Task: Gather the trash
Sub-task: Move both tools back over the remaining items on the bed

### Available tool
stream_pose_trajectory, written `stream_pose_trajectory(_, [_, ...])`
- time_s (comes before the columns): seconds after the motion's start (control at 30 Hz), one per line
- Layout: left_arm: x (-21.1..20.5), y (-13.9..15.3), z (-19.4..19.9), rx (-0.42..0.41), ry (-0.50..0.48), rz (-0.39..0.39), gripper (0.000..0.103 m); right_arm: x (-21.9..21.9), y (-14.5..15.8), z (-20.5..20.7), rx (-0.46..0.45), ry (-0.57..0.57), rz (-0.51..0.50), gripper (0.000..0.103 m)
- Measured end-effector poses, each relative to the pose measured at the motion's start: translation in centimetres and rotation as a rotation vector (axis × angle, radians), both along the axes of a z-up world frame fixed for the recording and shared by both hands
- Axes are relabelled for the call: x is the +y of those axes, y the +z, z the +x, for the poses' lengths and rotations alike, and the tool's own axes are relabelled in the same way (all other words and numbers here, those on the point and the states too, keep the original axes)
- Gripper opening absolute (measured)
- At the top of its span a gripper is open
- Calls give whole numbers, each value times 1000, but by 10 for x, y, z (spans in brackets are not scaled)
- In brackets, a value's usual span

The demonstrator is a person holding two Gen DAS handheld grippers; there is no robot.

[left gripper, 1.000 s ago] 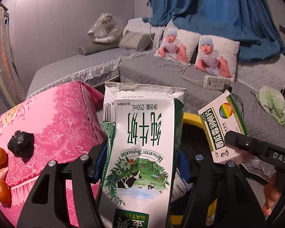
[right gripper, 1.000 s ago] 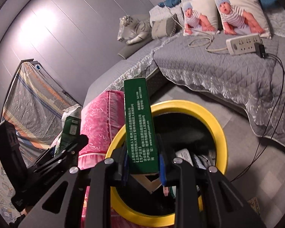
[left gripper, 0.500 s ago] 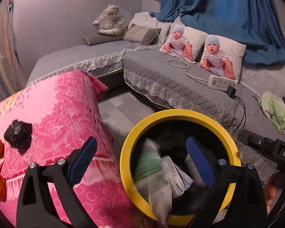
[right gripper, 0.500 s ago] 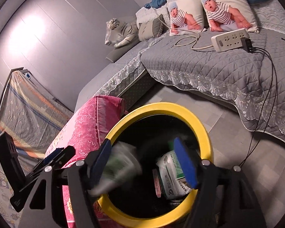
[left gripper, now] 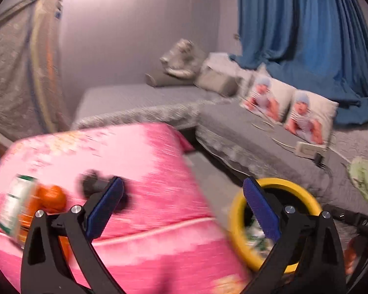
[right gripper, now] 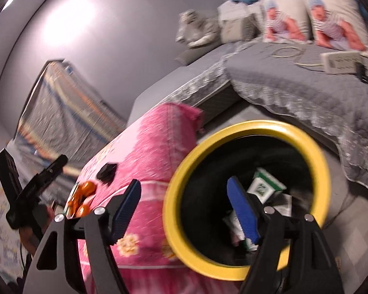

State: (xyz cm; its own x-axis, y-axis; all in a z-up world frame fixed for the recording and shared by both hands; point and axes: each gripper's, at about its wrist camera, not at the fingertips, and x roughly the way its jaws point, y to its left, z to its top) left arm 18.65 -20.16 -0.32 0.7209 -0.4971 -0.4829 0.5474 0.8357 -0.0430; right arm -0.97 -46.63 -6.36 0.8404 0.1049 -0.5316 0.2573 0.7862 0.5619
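Both shots are pretty smeared, so take the small stuff loosely. The left tool (left gripper: pixel 182 210) has its blue pads spread wide with nothing between them. Same for the right tool (right gripper: pixel 184 210), jaws apart and empty.

The yellow-rimmed bin (right gripper: pixel 235 137) sits right in front of the right tool, mostly behind its right finger, which cuts off part of the rim. Inside it you can make out a green-and-white carton (right gripper: pixel 267 186) and some other packaging, too blurry to read. From the left tool the bin (left gripper: pixel 282 182) is off to the right, half hidden behind that finger.

The table under a pink cloth (left gripper: pixel 144 161) fills the space ahead-left of both tools. On it, just left of the left tool: a black lump (left gripper: pixel 90 183) (can't tell what it is), some orange round things (left gripper: pixel 52 196), and a green-and-white package (left gripper: pixel 12 205) cut by blur.

Grey bed (left gripper: pixel 139 98) is beyond.
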Motion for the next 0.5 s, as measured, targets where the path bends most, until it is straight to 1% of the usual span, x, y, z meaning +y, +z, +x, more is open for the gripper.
stream_pose_trajectory(0.07, [45,6,7,-37,60,20,95,16,4,10,0,45,-22,71])
stream_pose_trajectory(0.1, [61,8,10,-44,79,29,95,22,5,15,1,62,-27,71])
stream_pose_trajectory(0.17, [105,8,20,-55,143,70,95,38,8,29,12,106,-35,71])
stream_pose_trajectory(0.23, [144,6,28,-60,186,110,95,51,10,40,20,137,-42,71])
stream_pose_trajectory(0.37, [214,-6,47,-18,220,177,95,79,16,60,32,193,-62,71])
stream_pose_trajectory(0.4, [230,-10,52,-1,229,184,95,86,17,66,35,207,-64,71])
stream_pose_trajectory(0.5, [261,-25,62,32,232,183,95,102,20,77,43,234,-79,71])
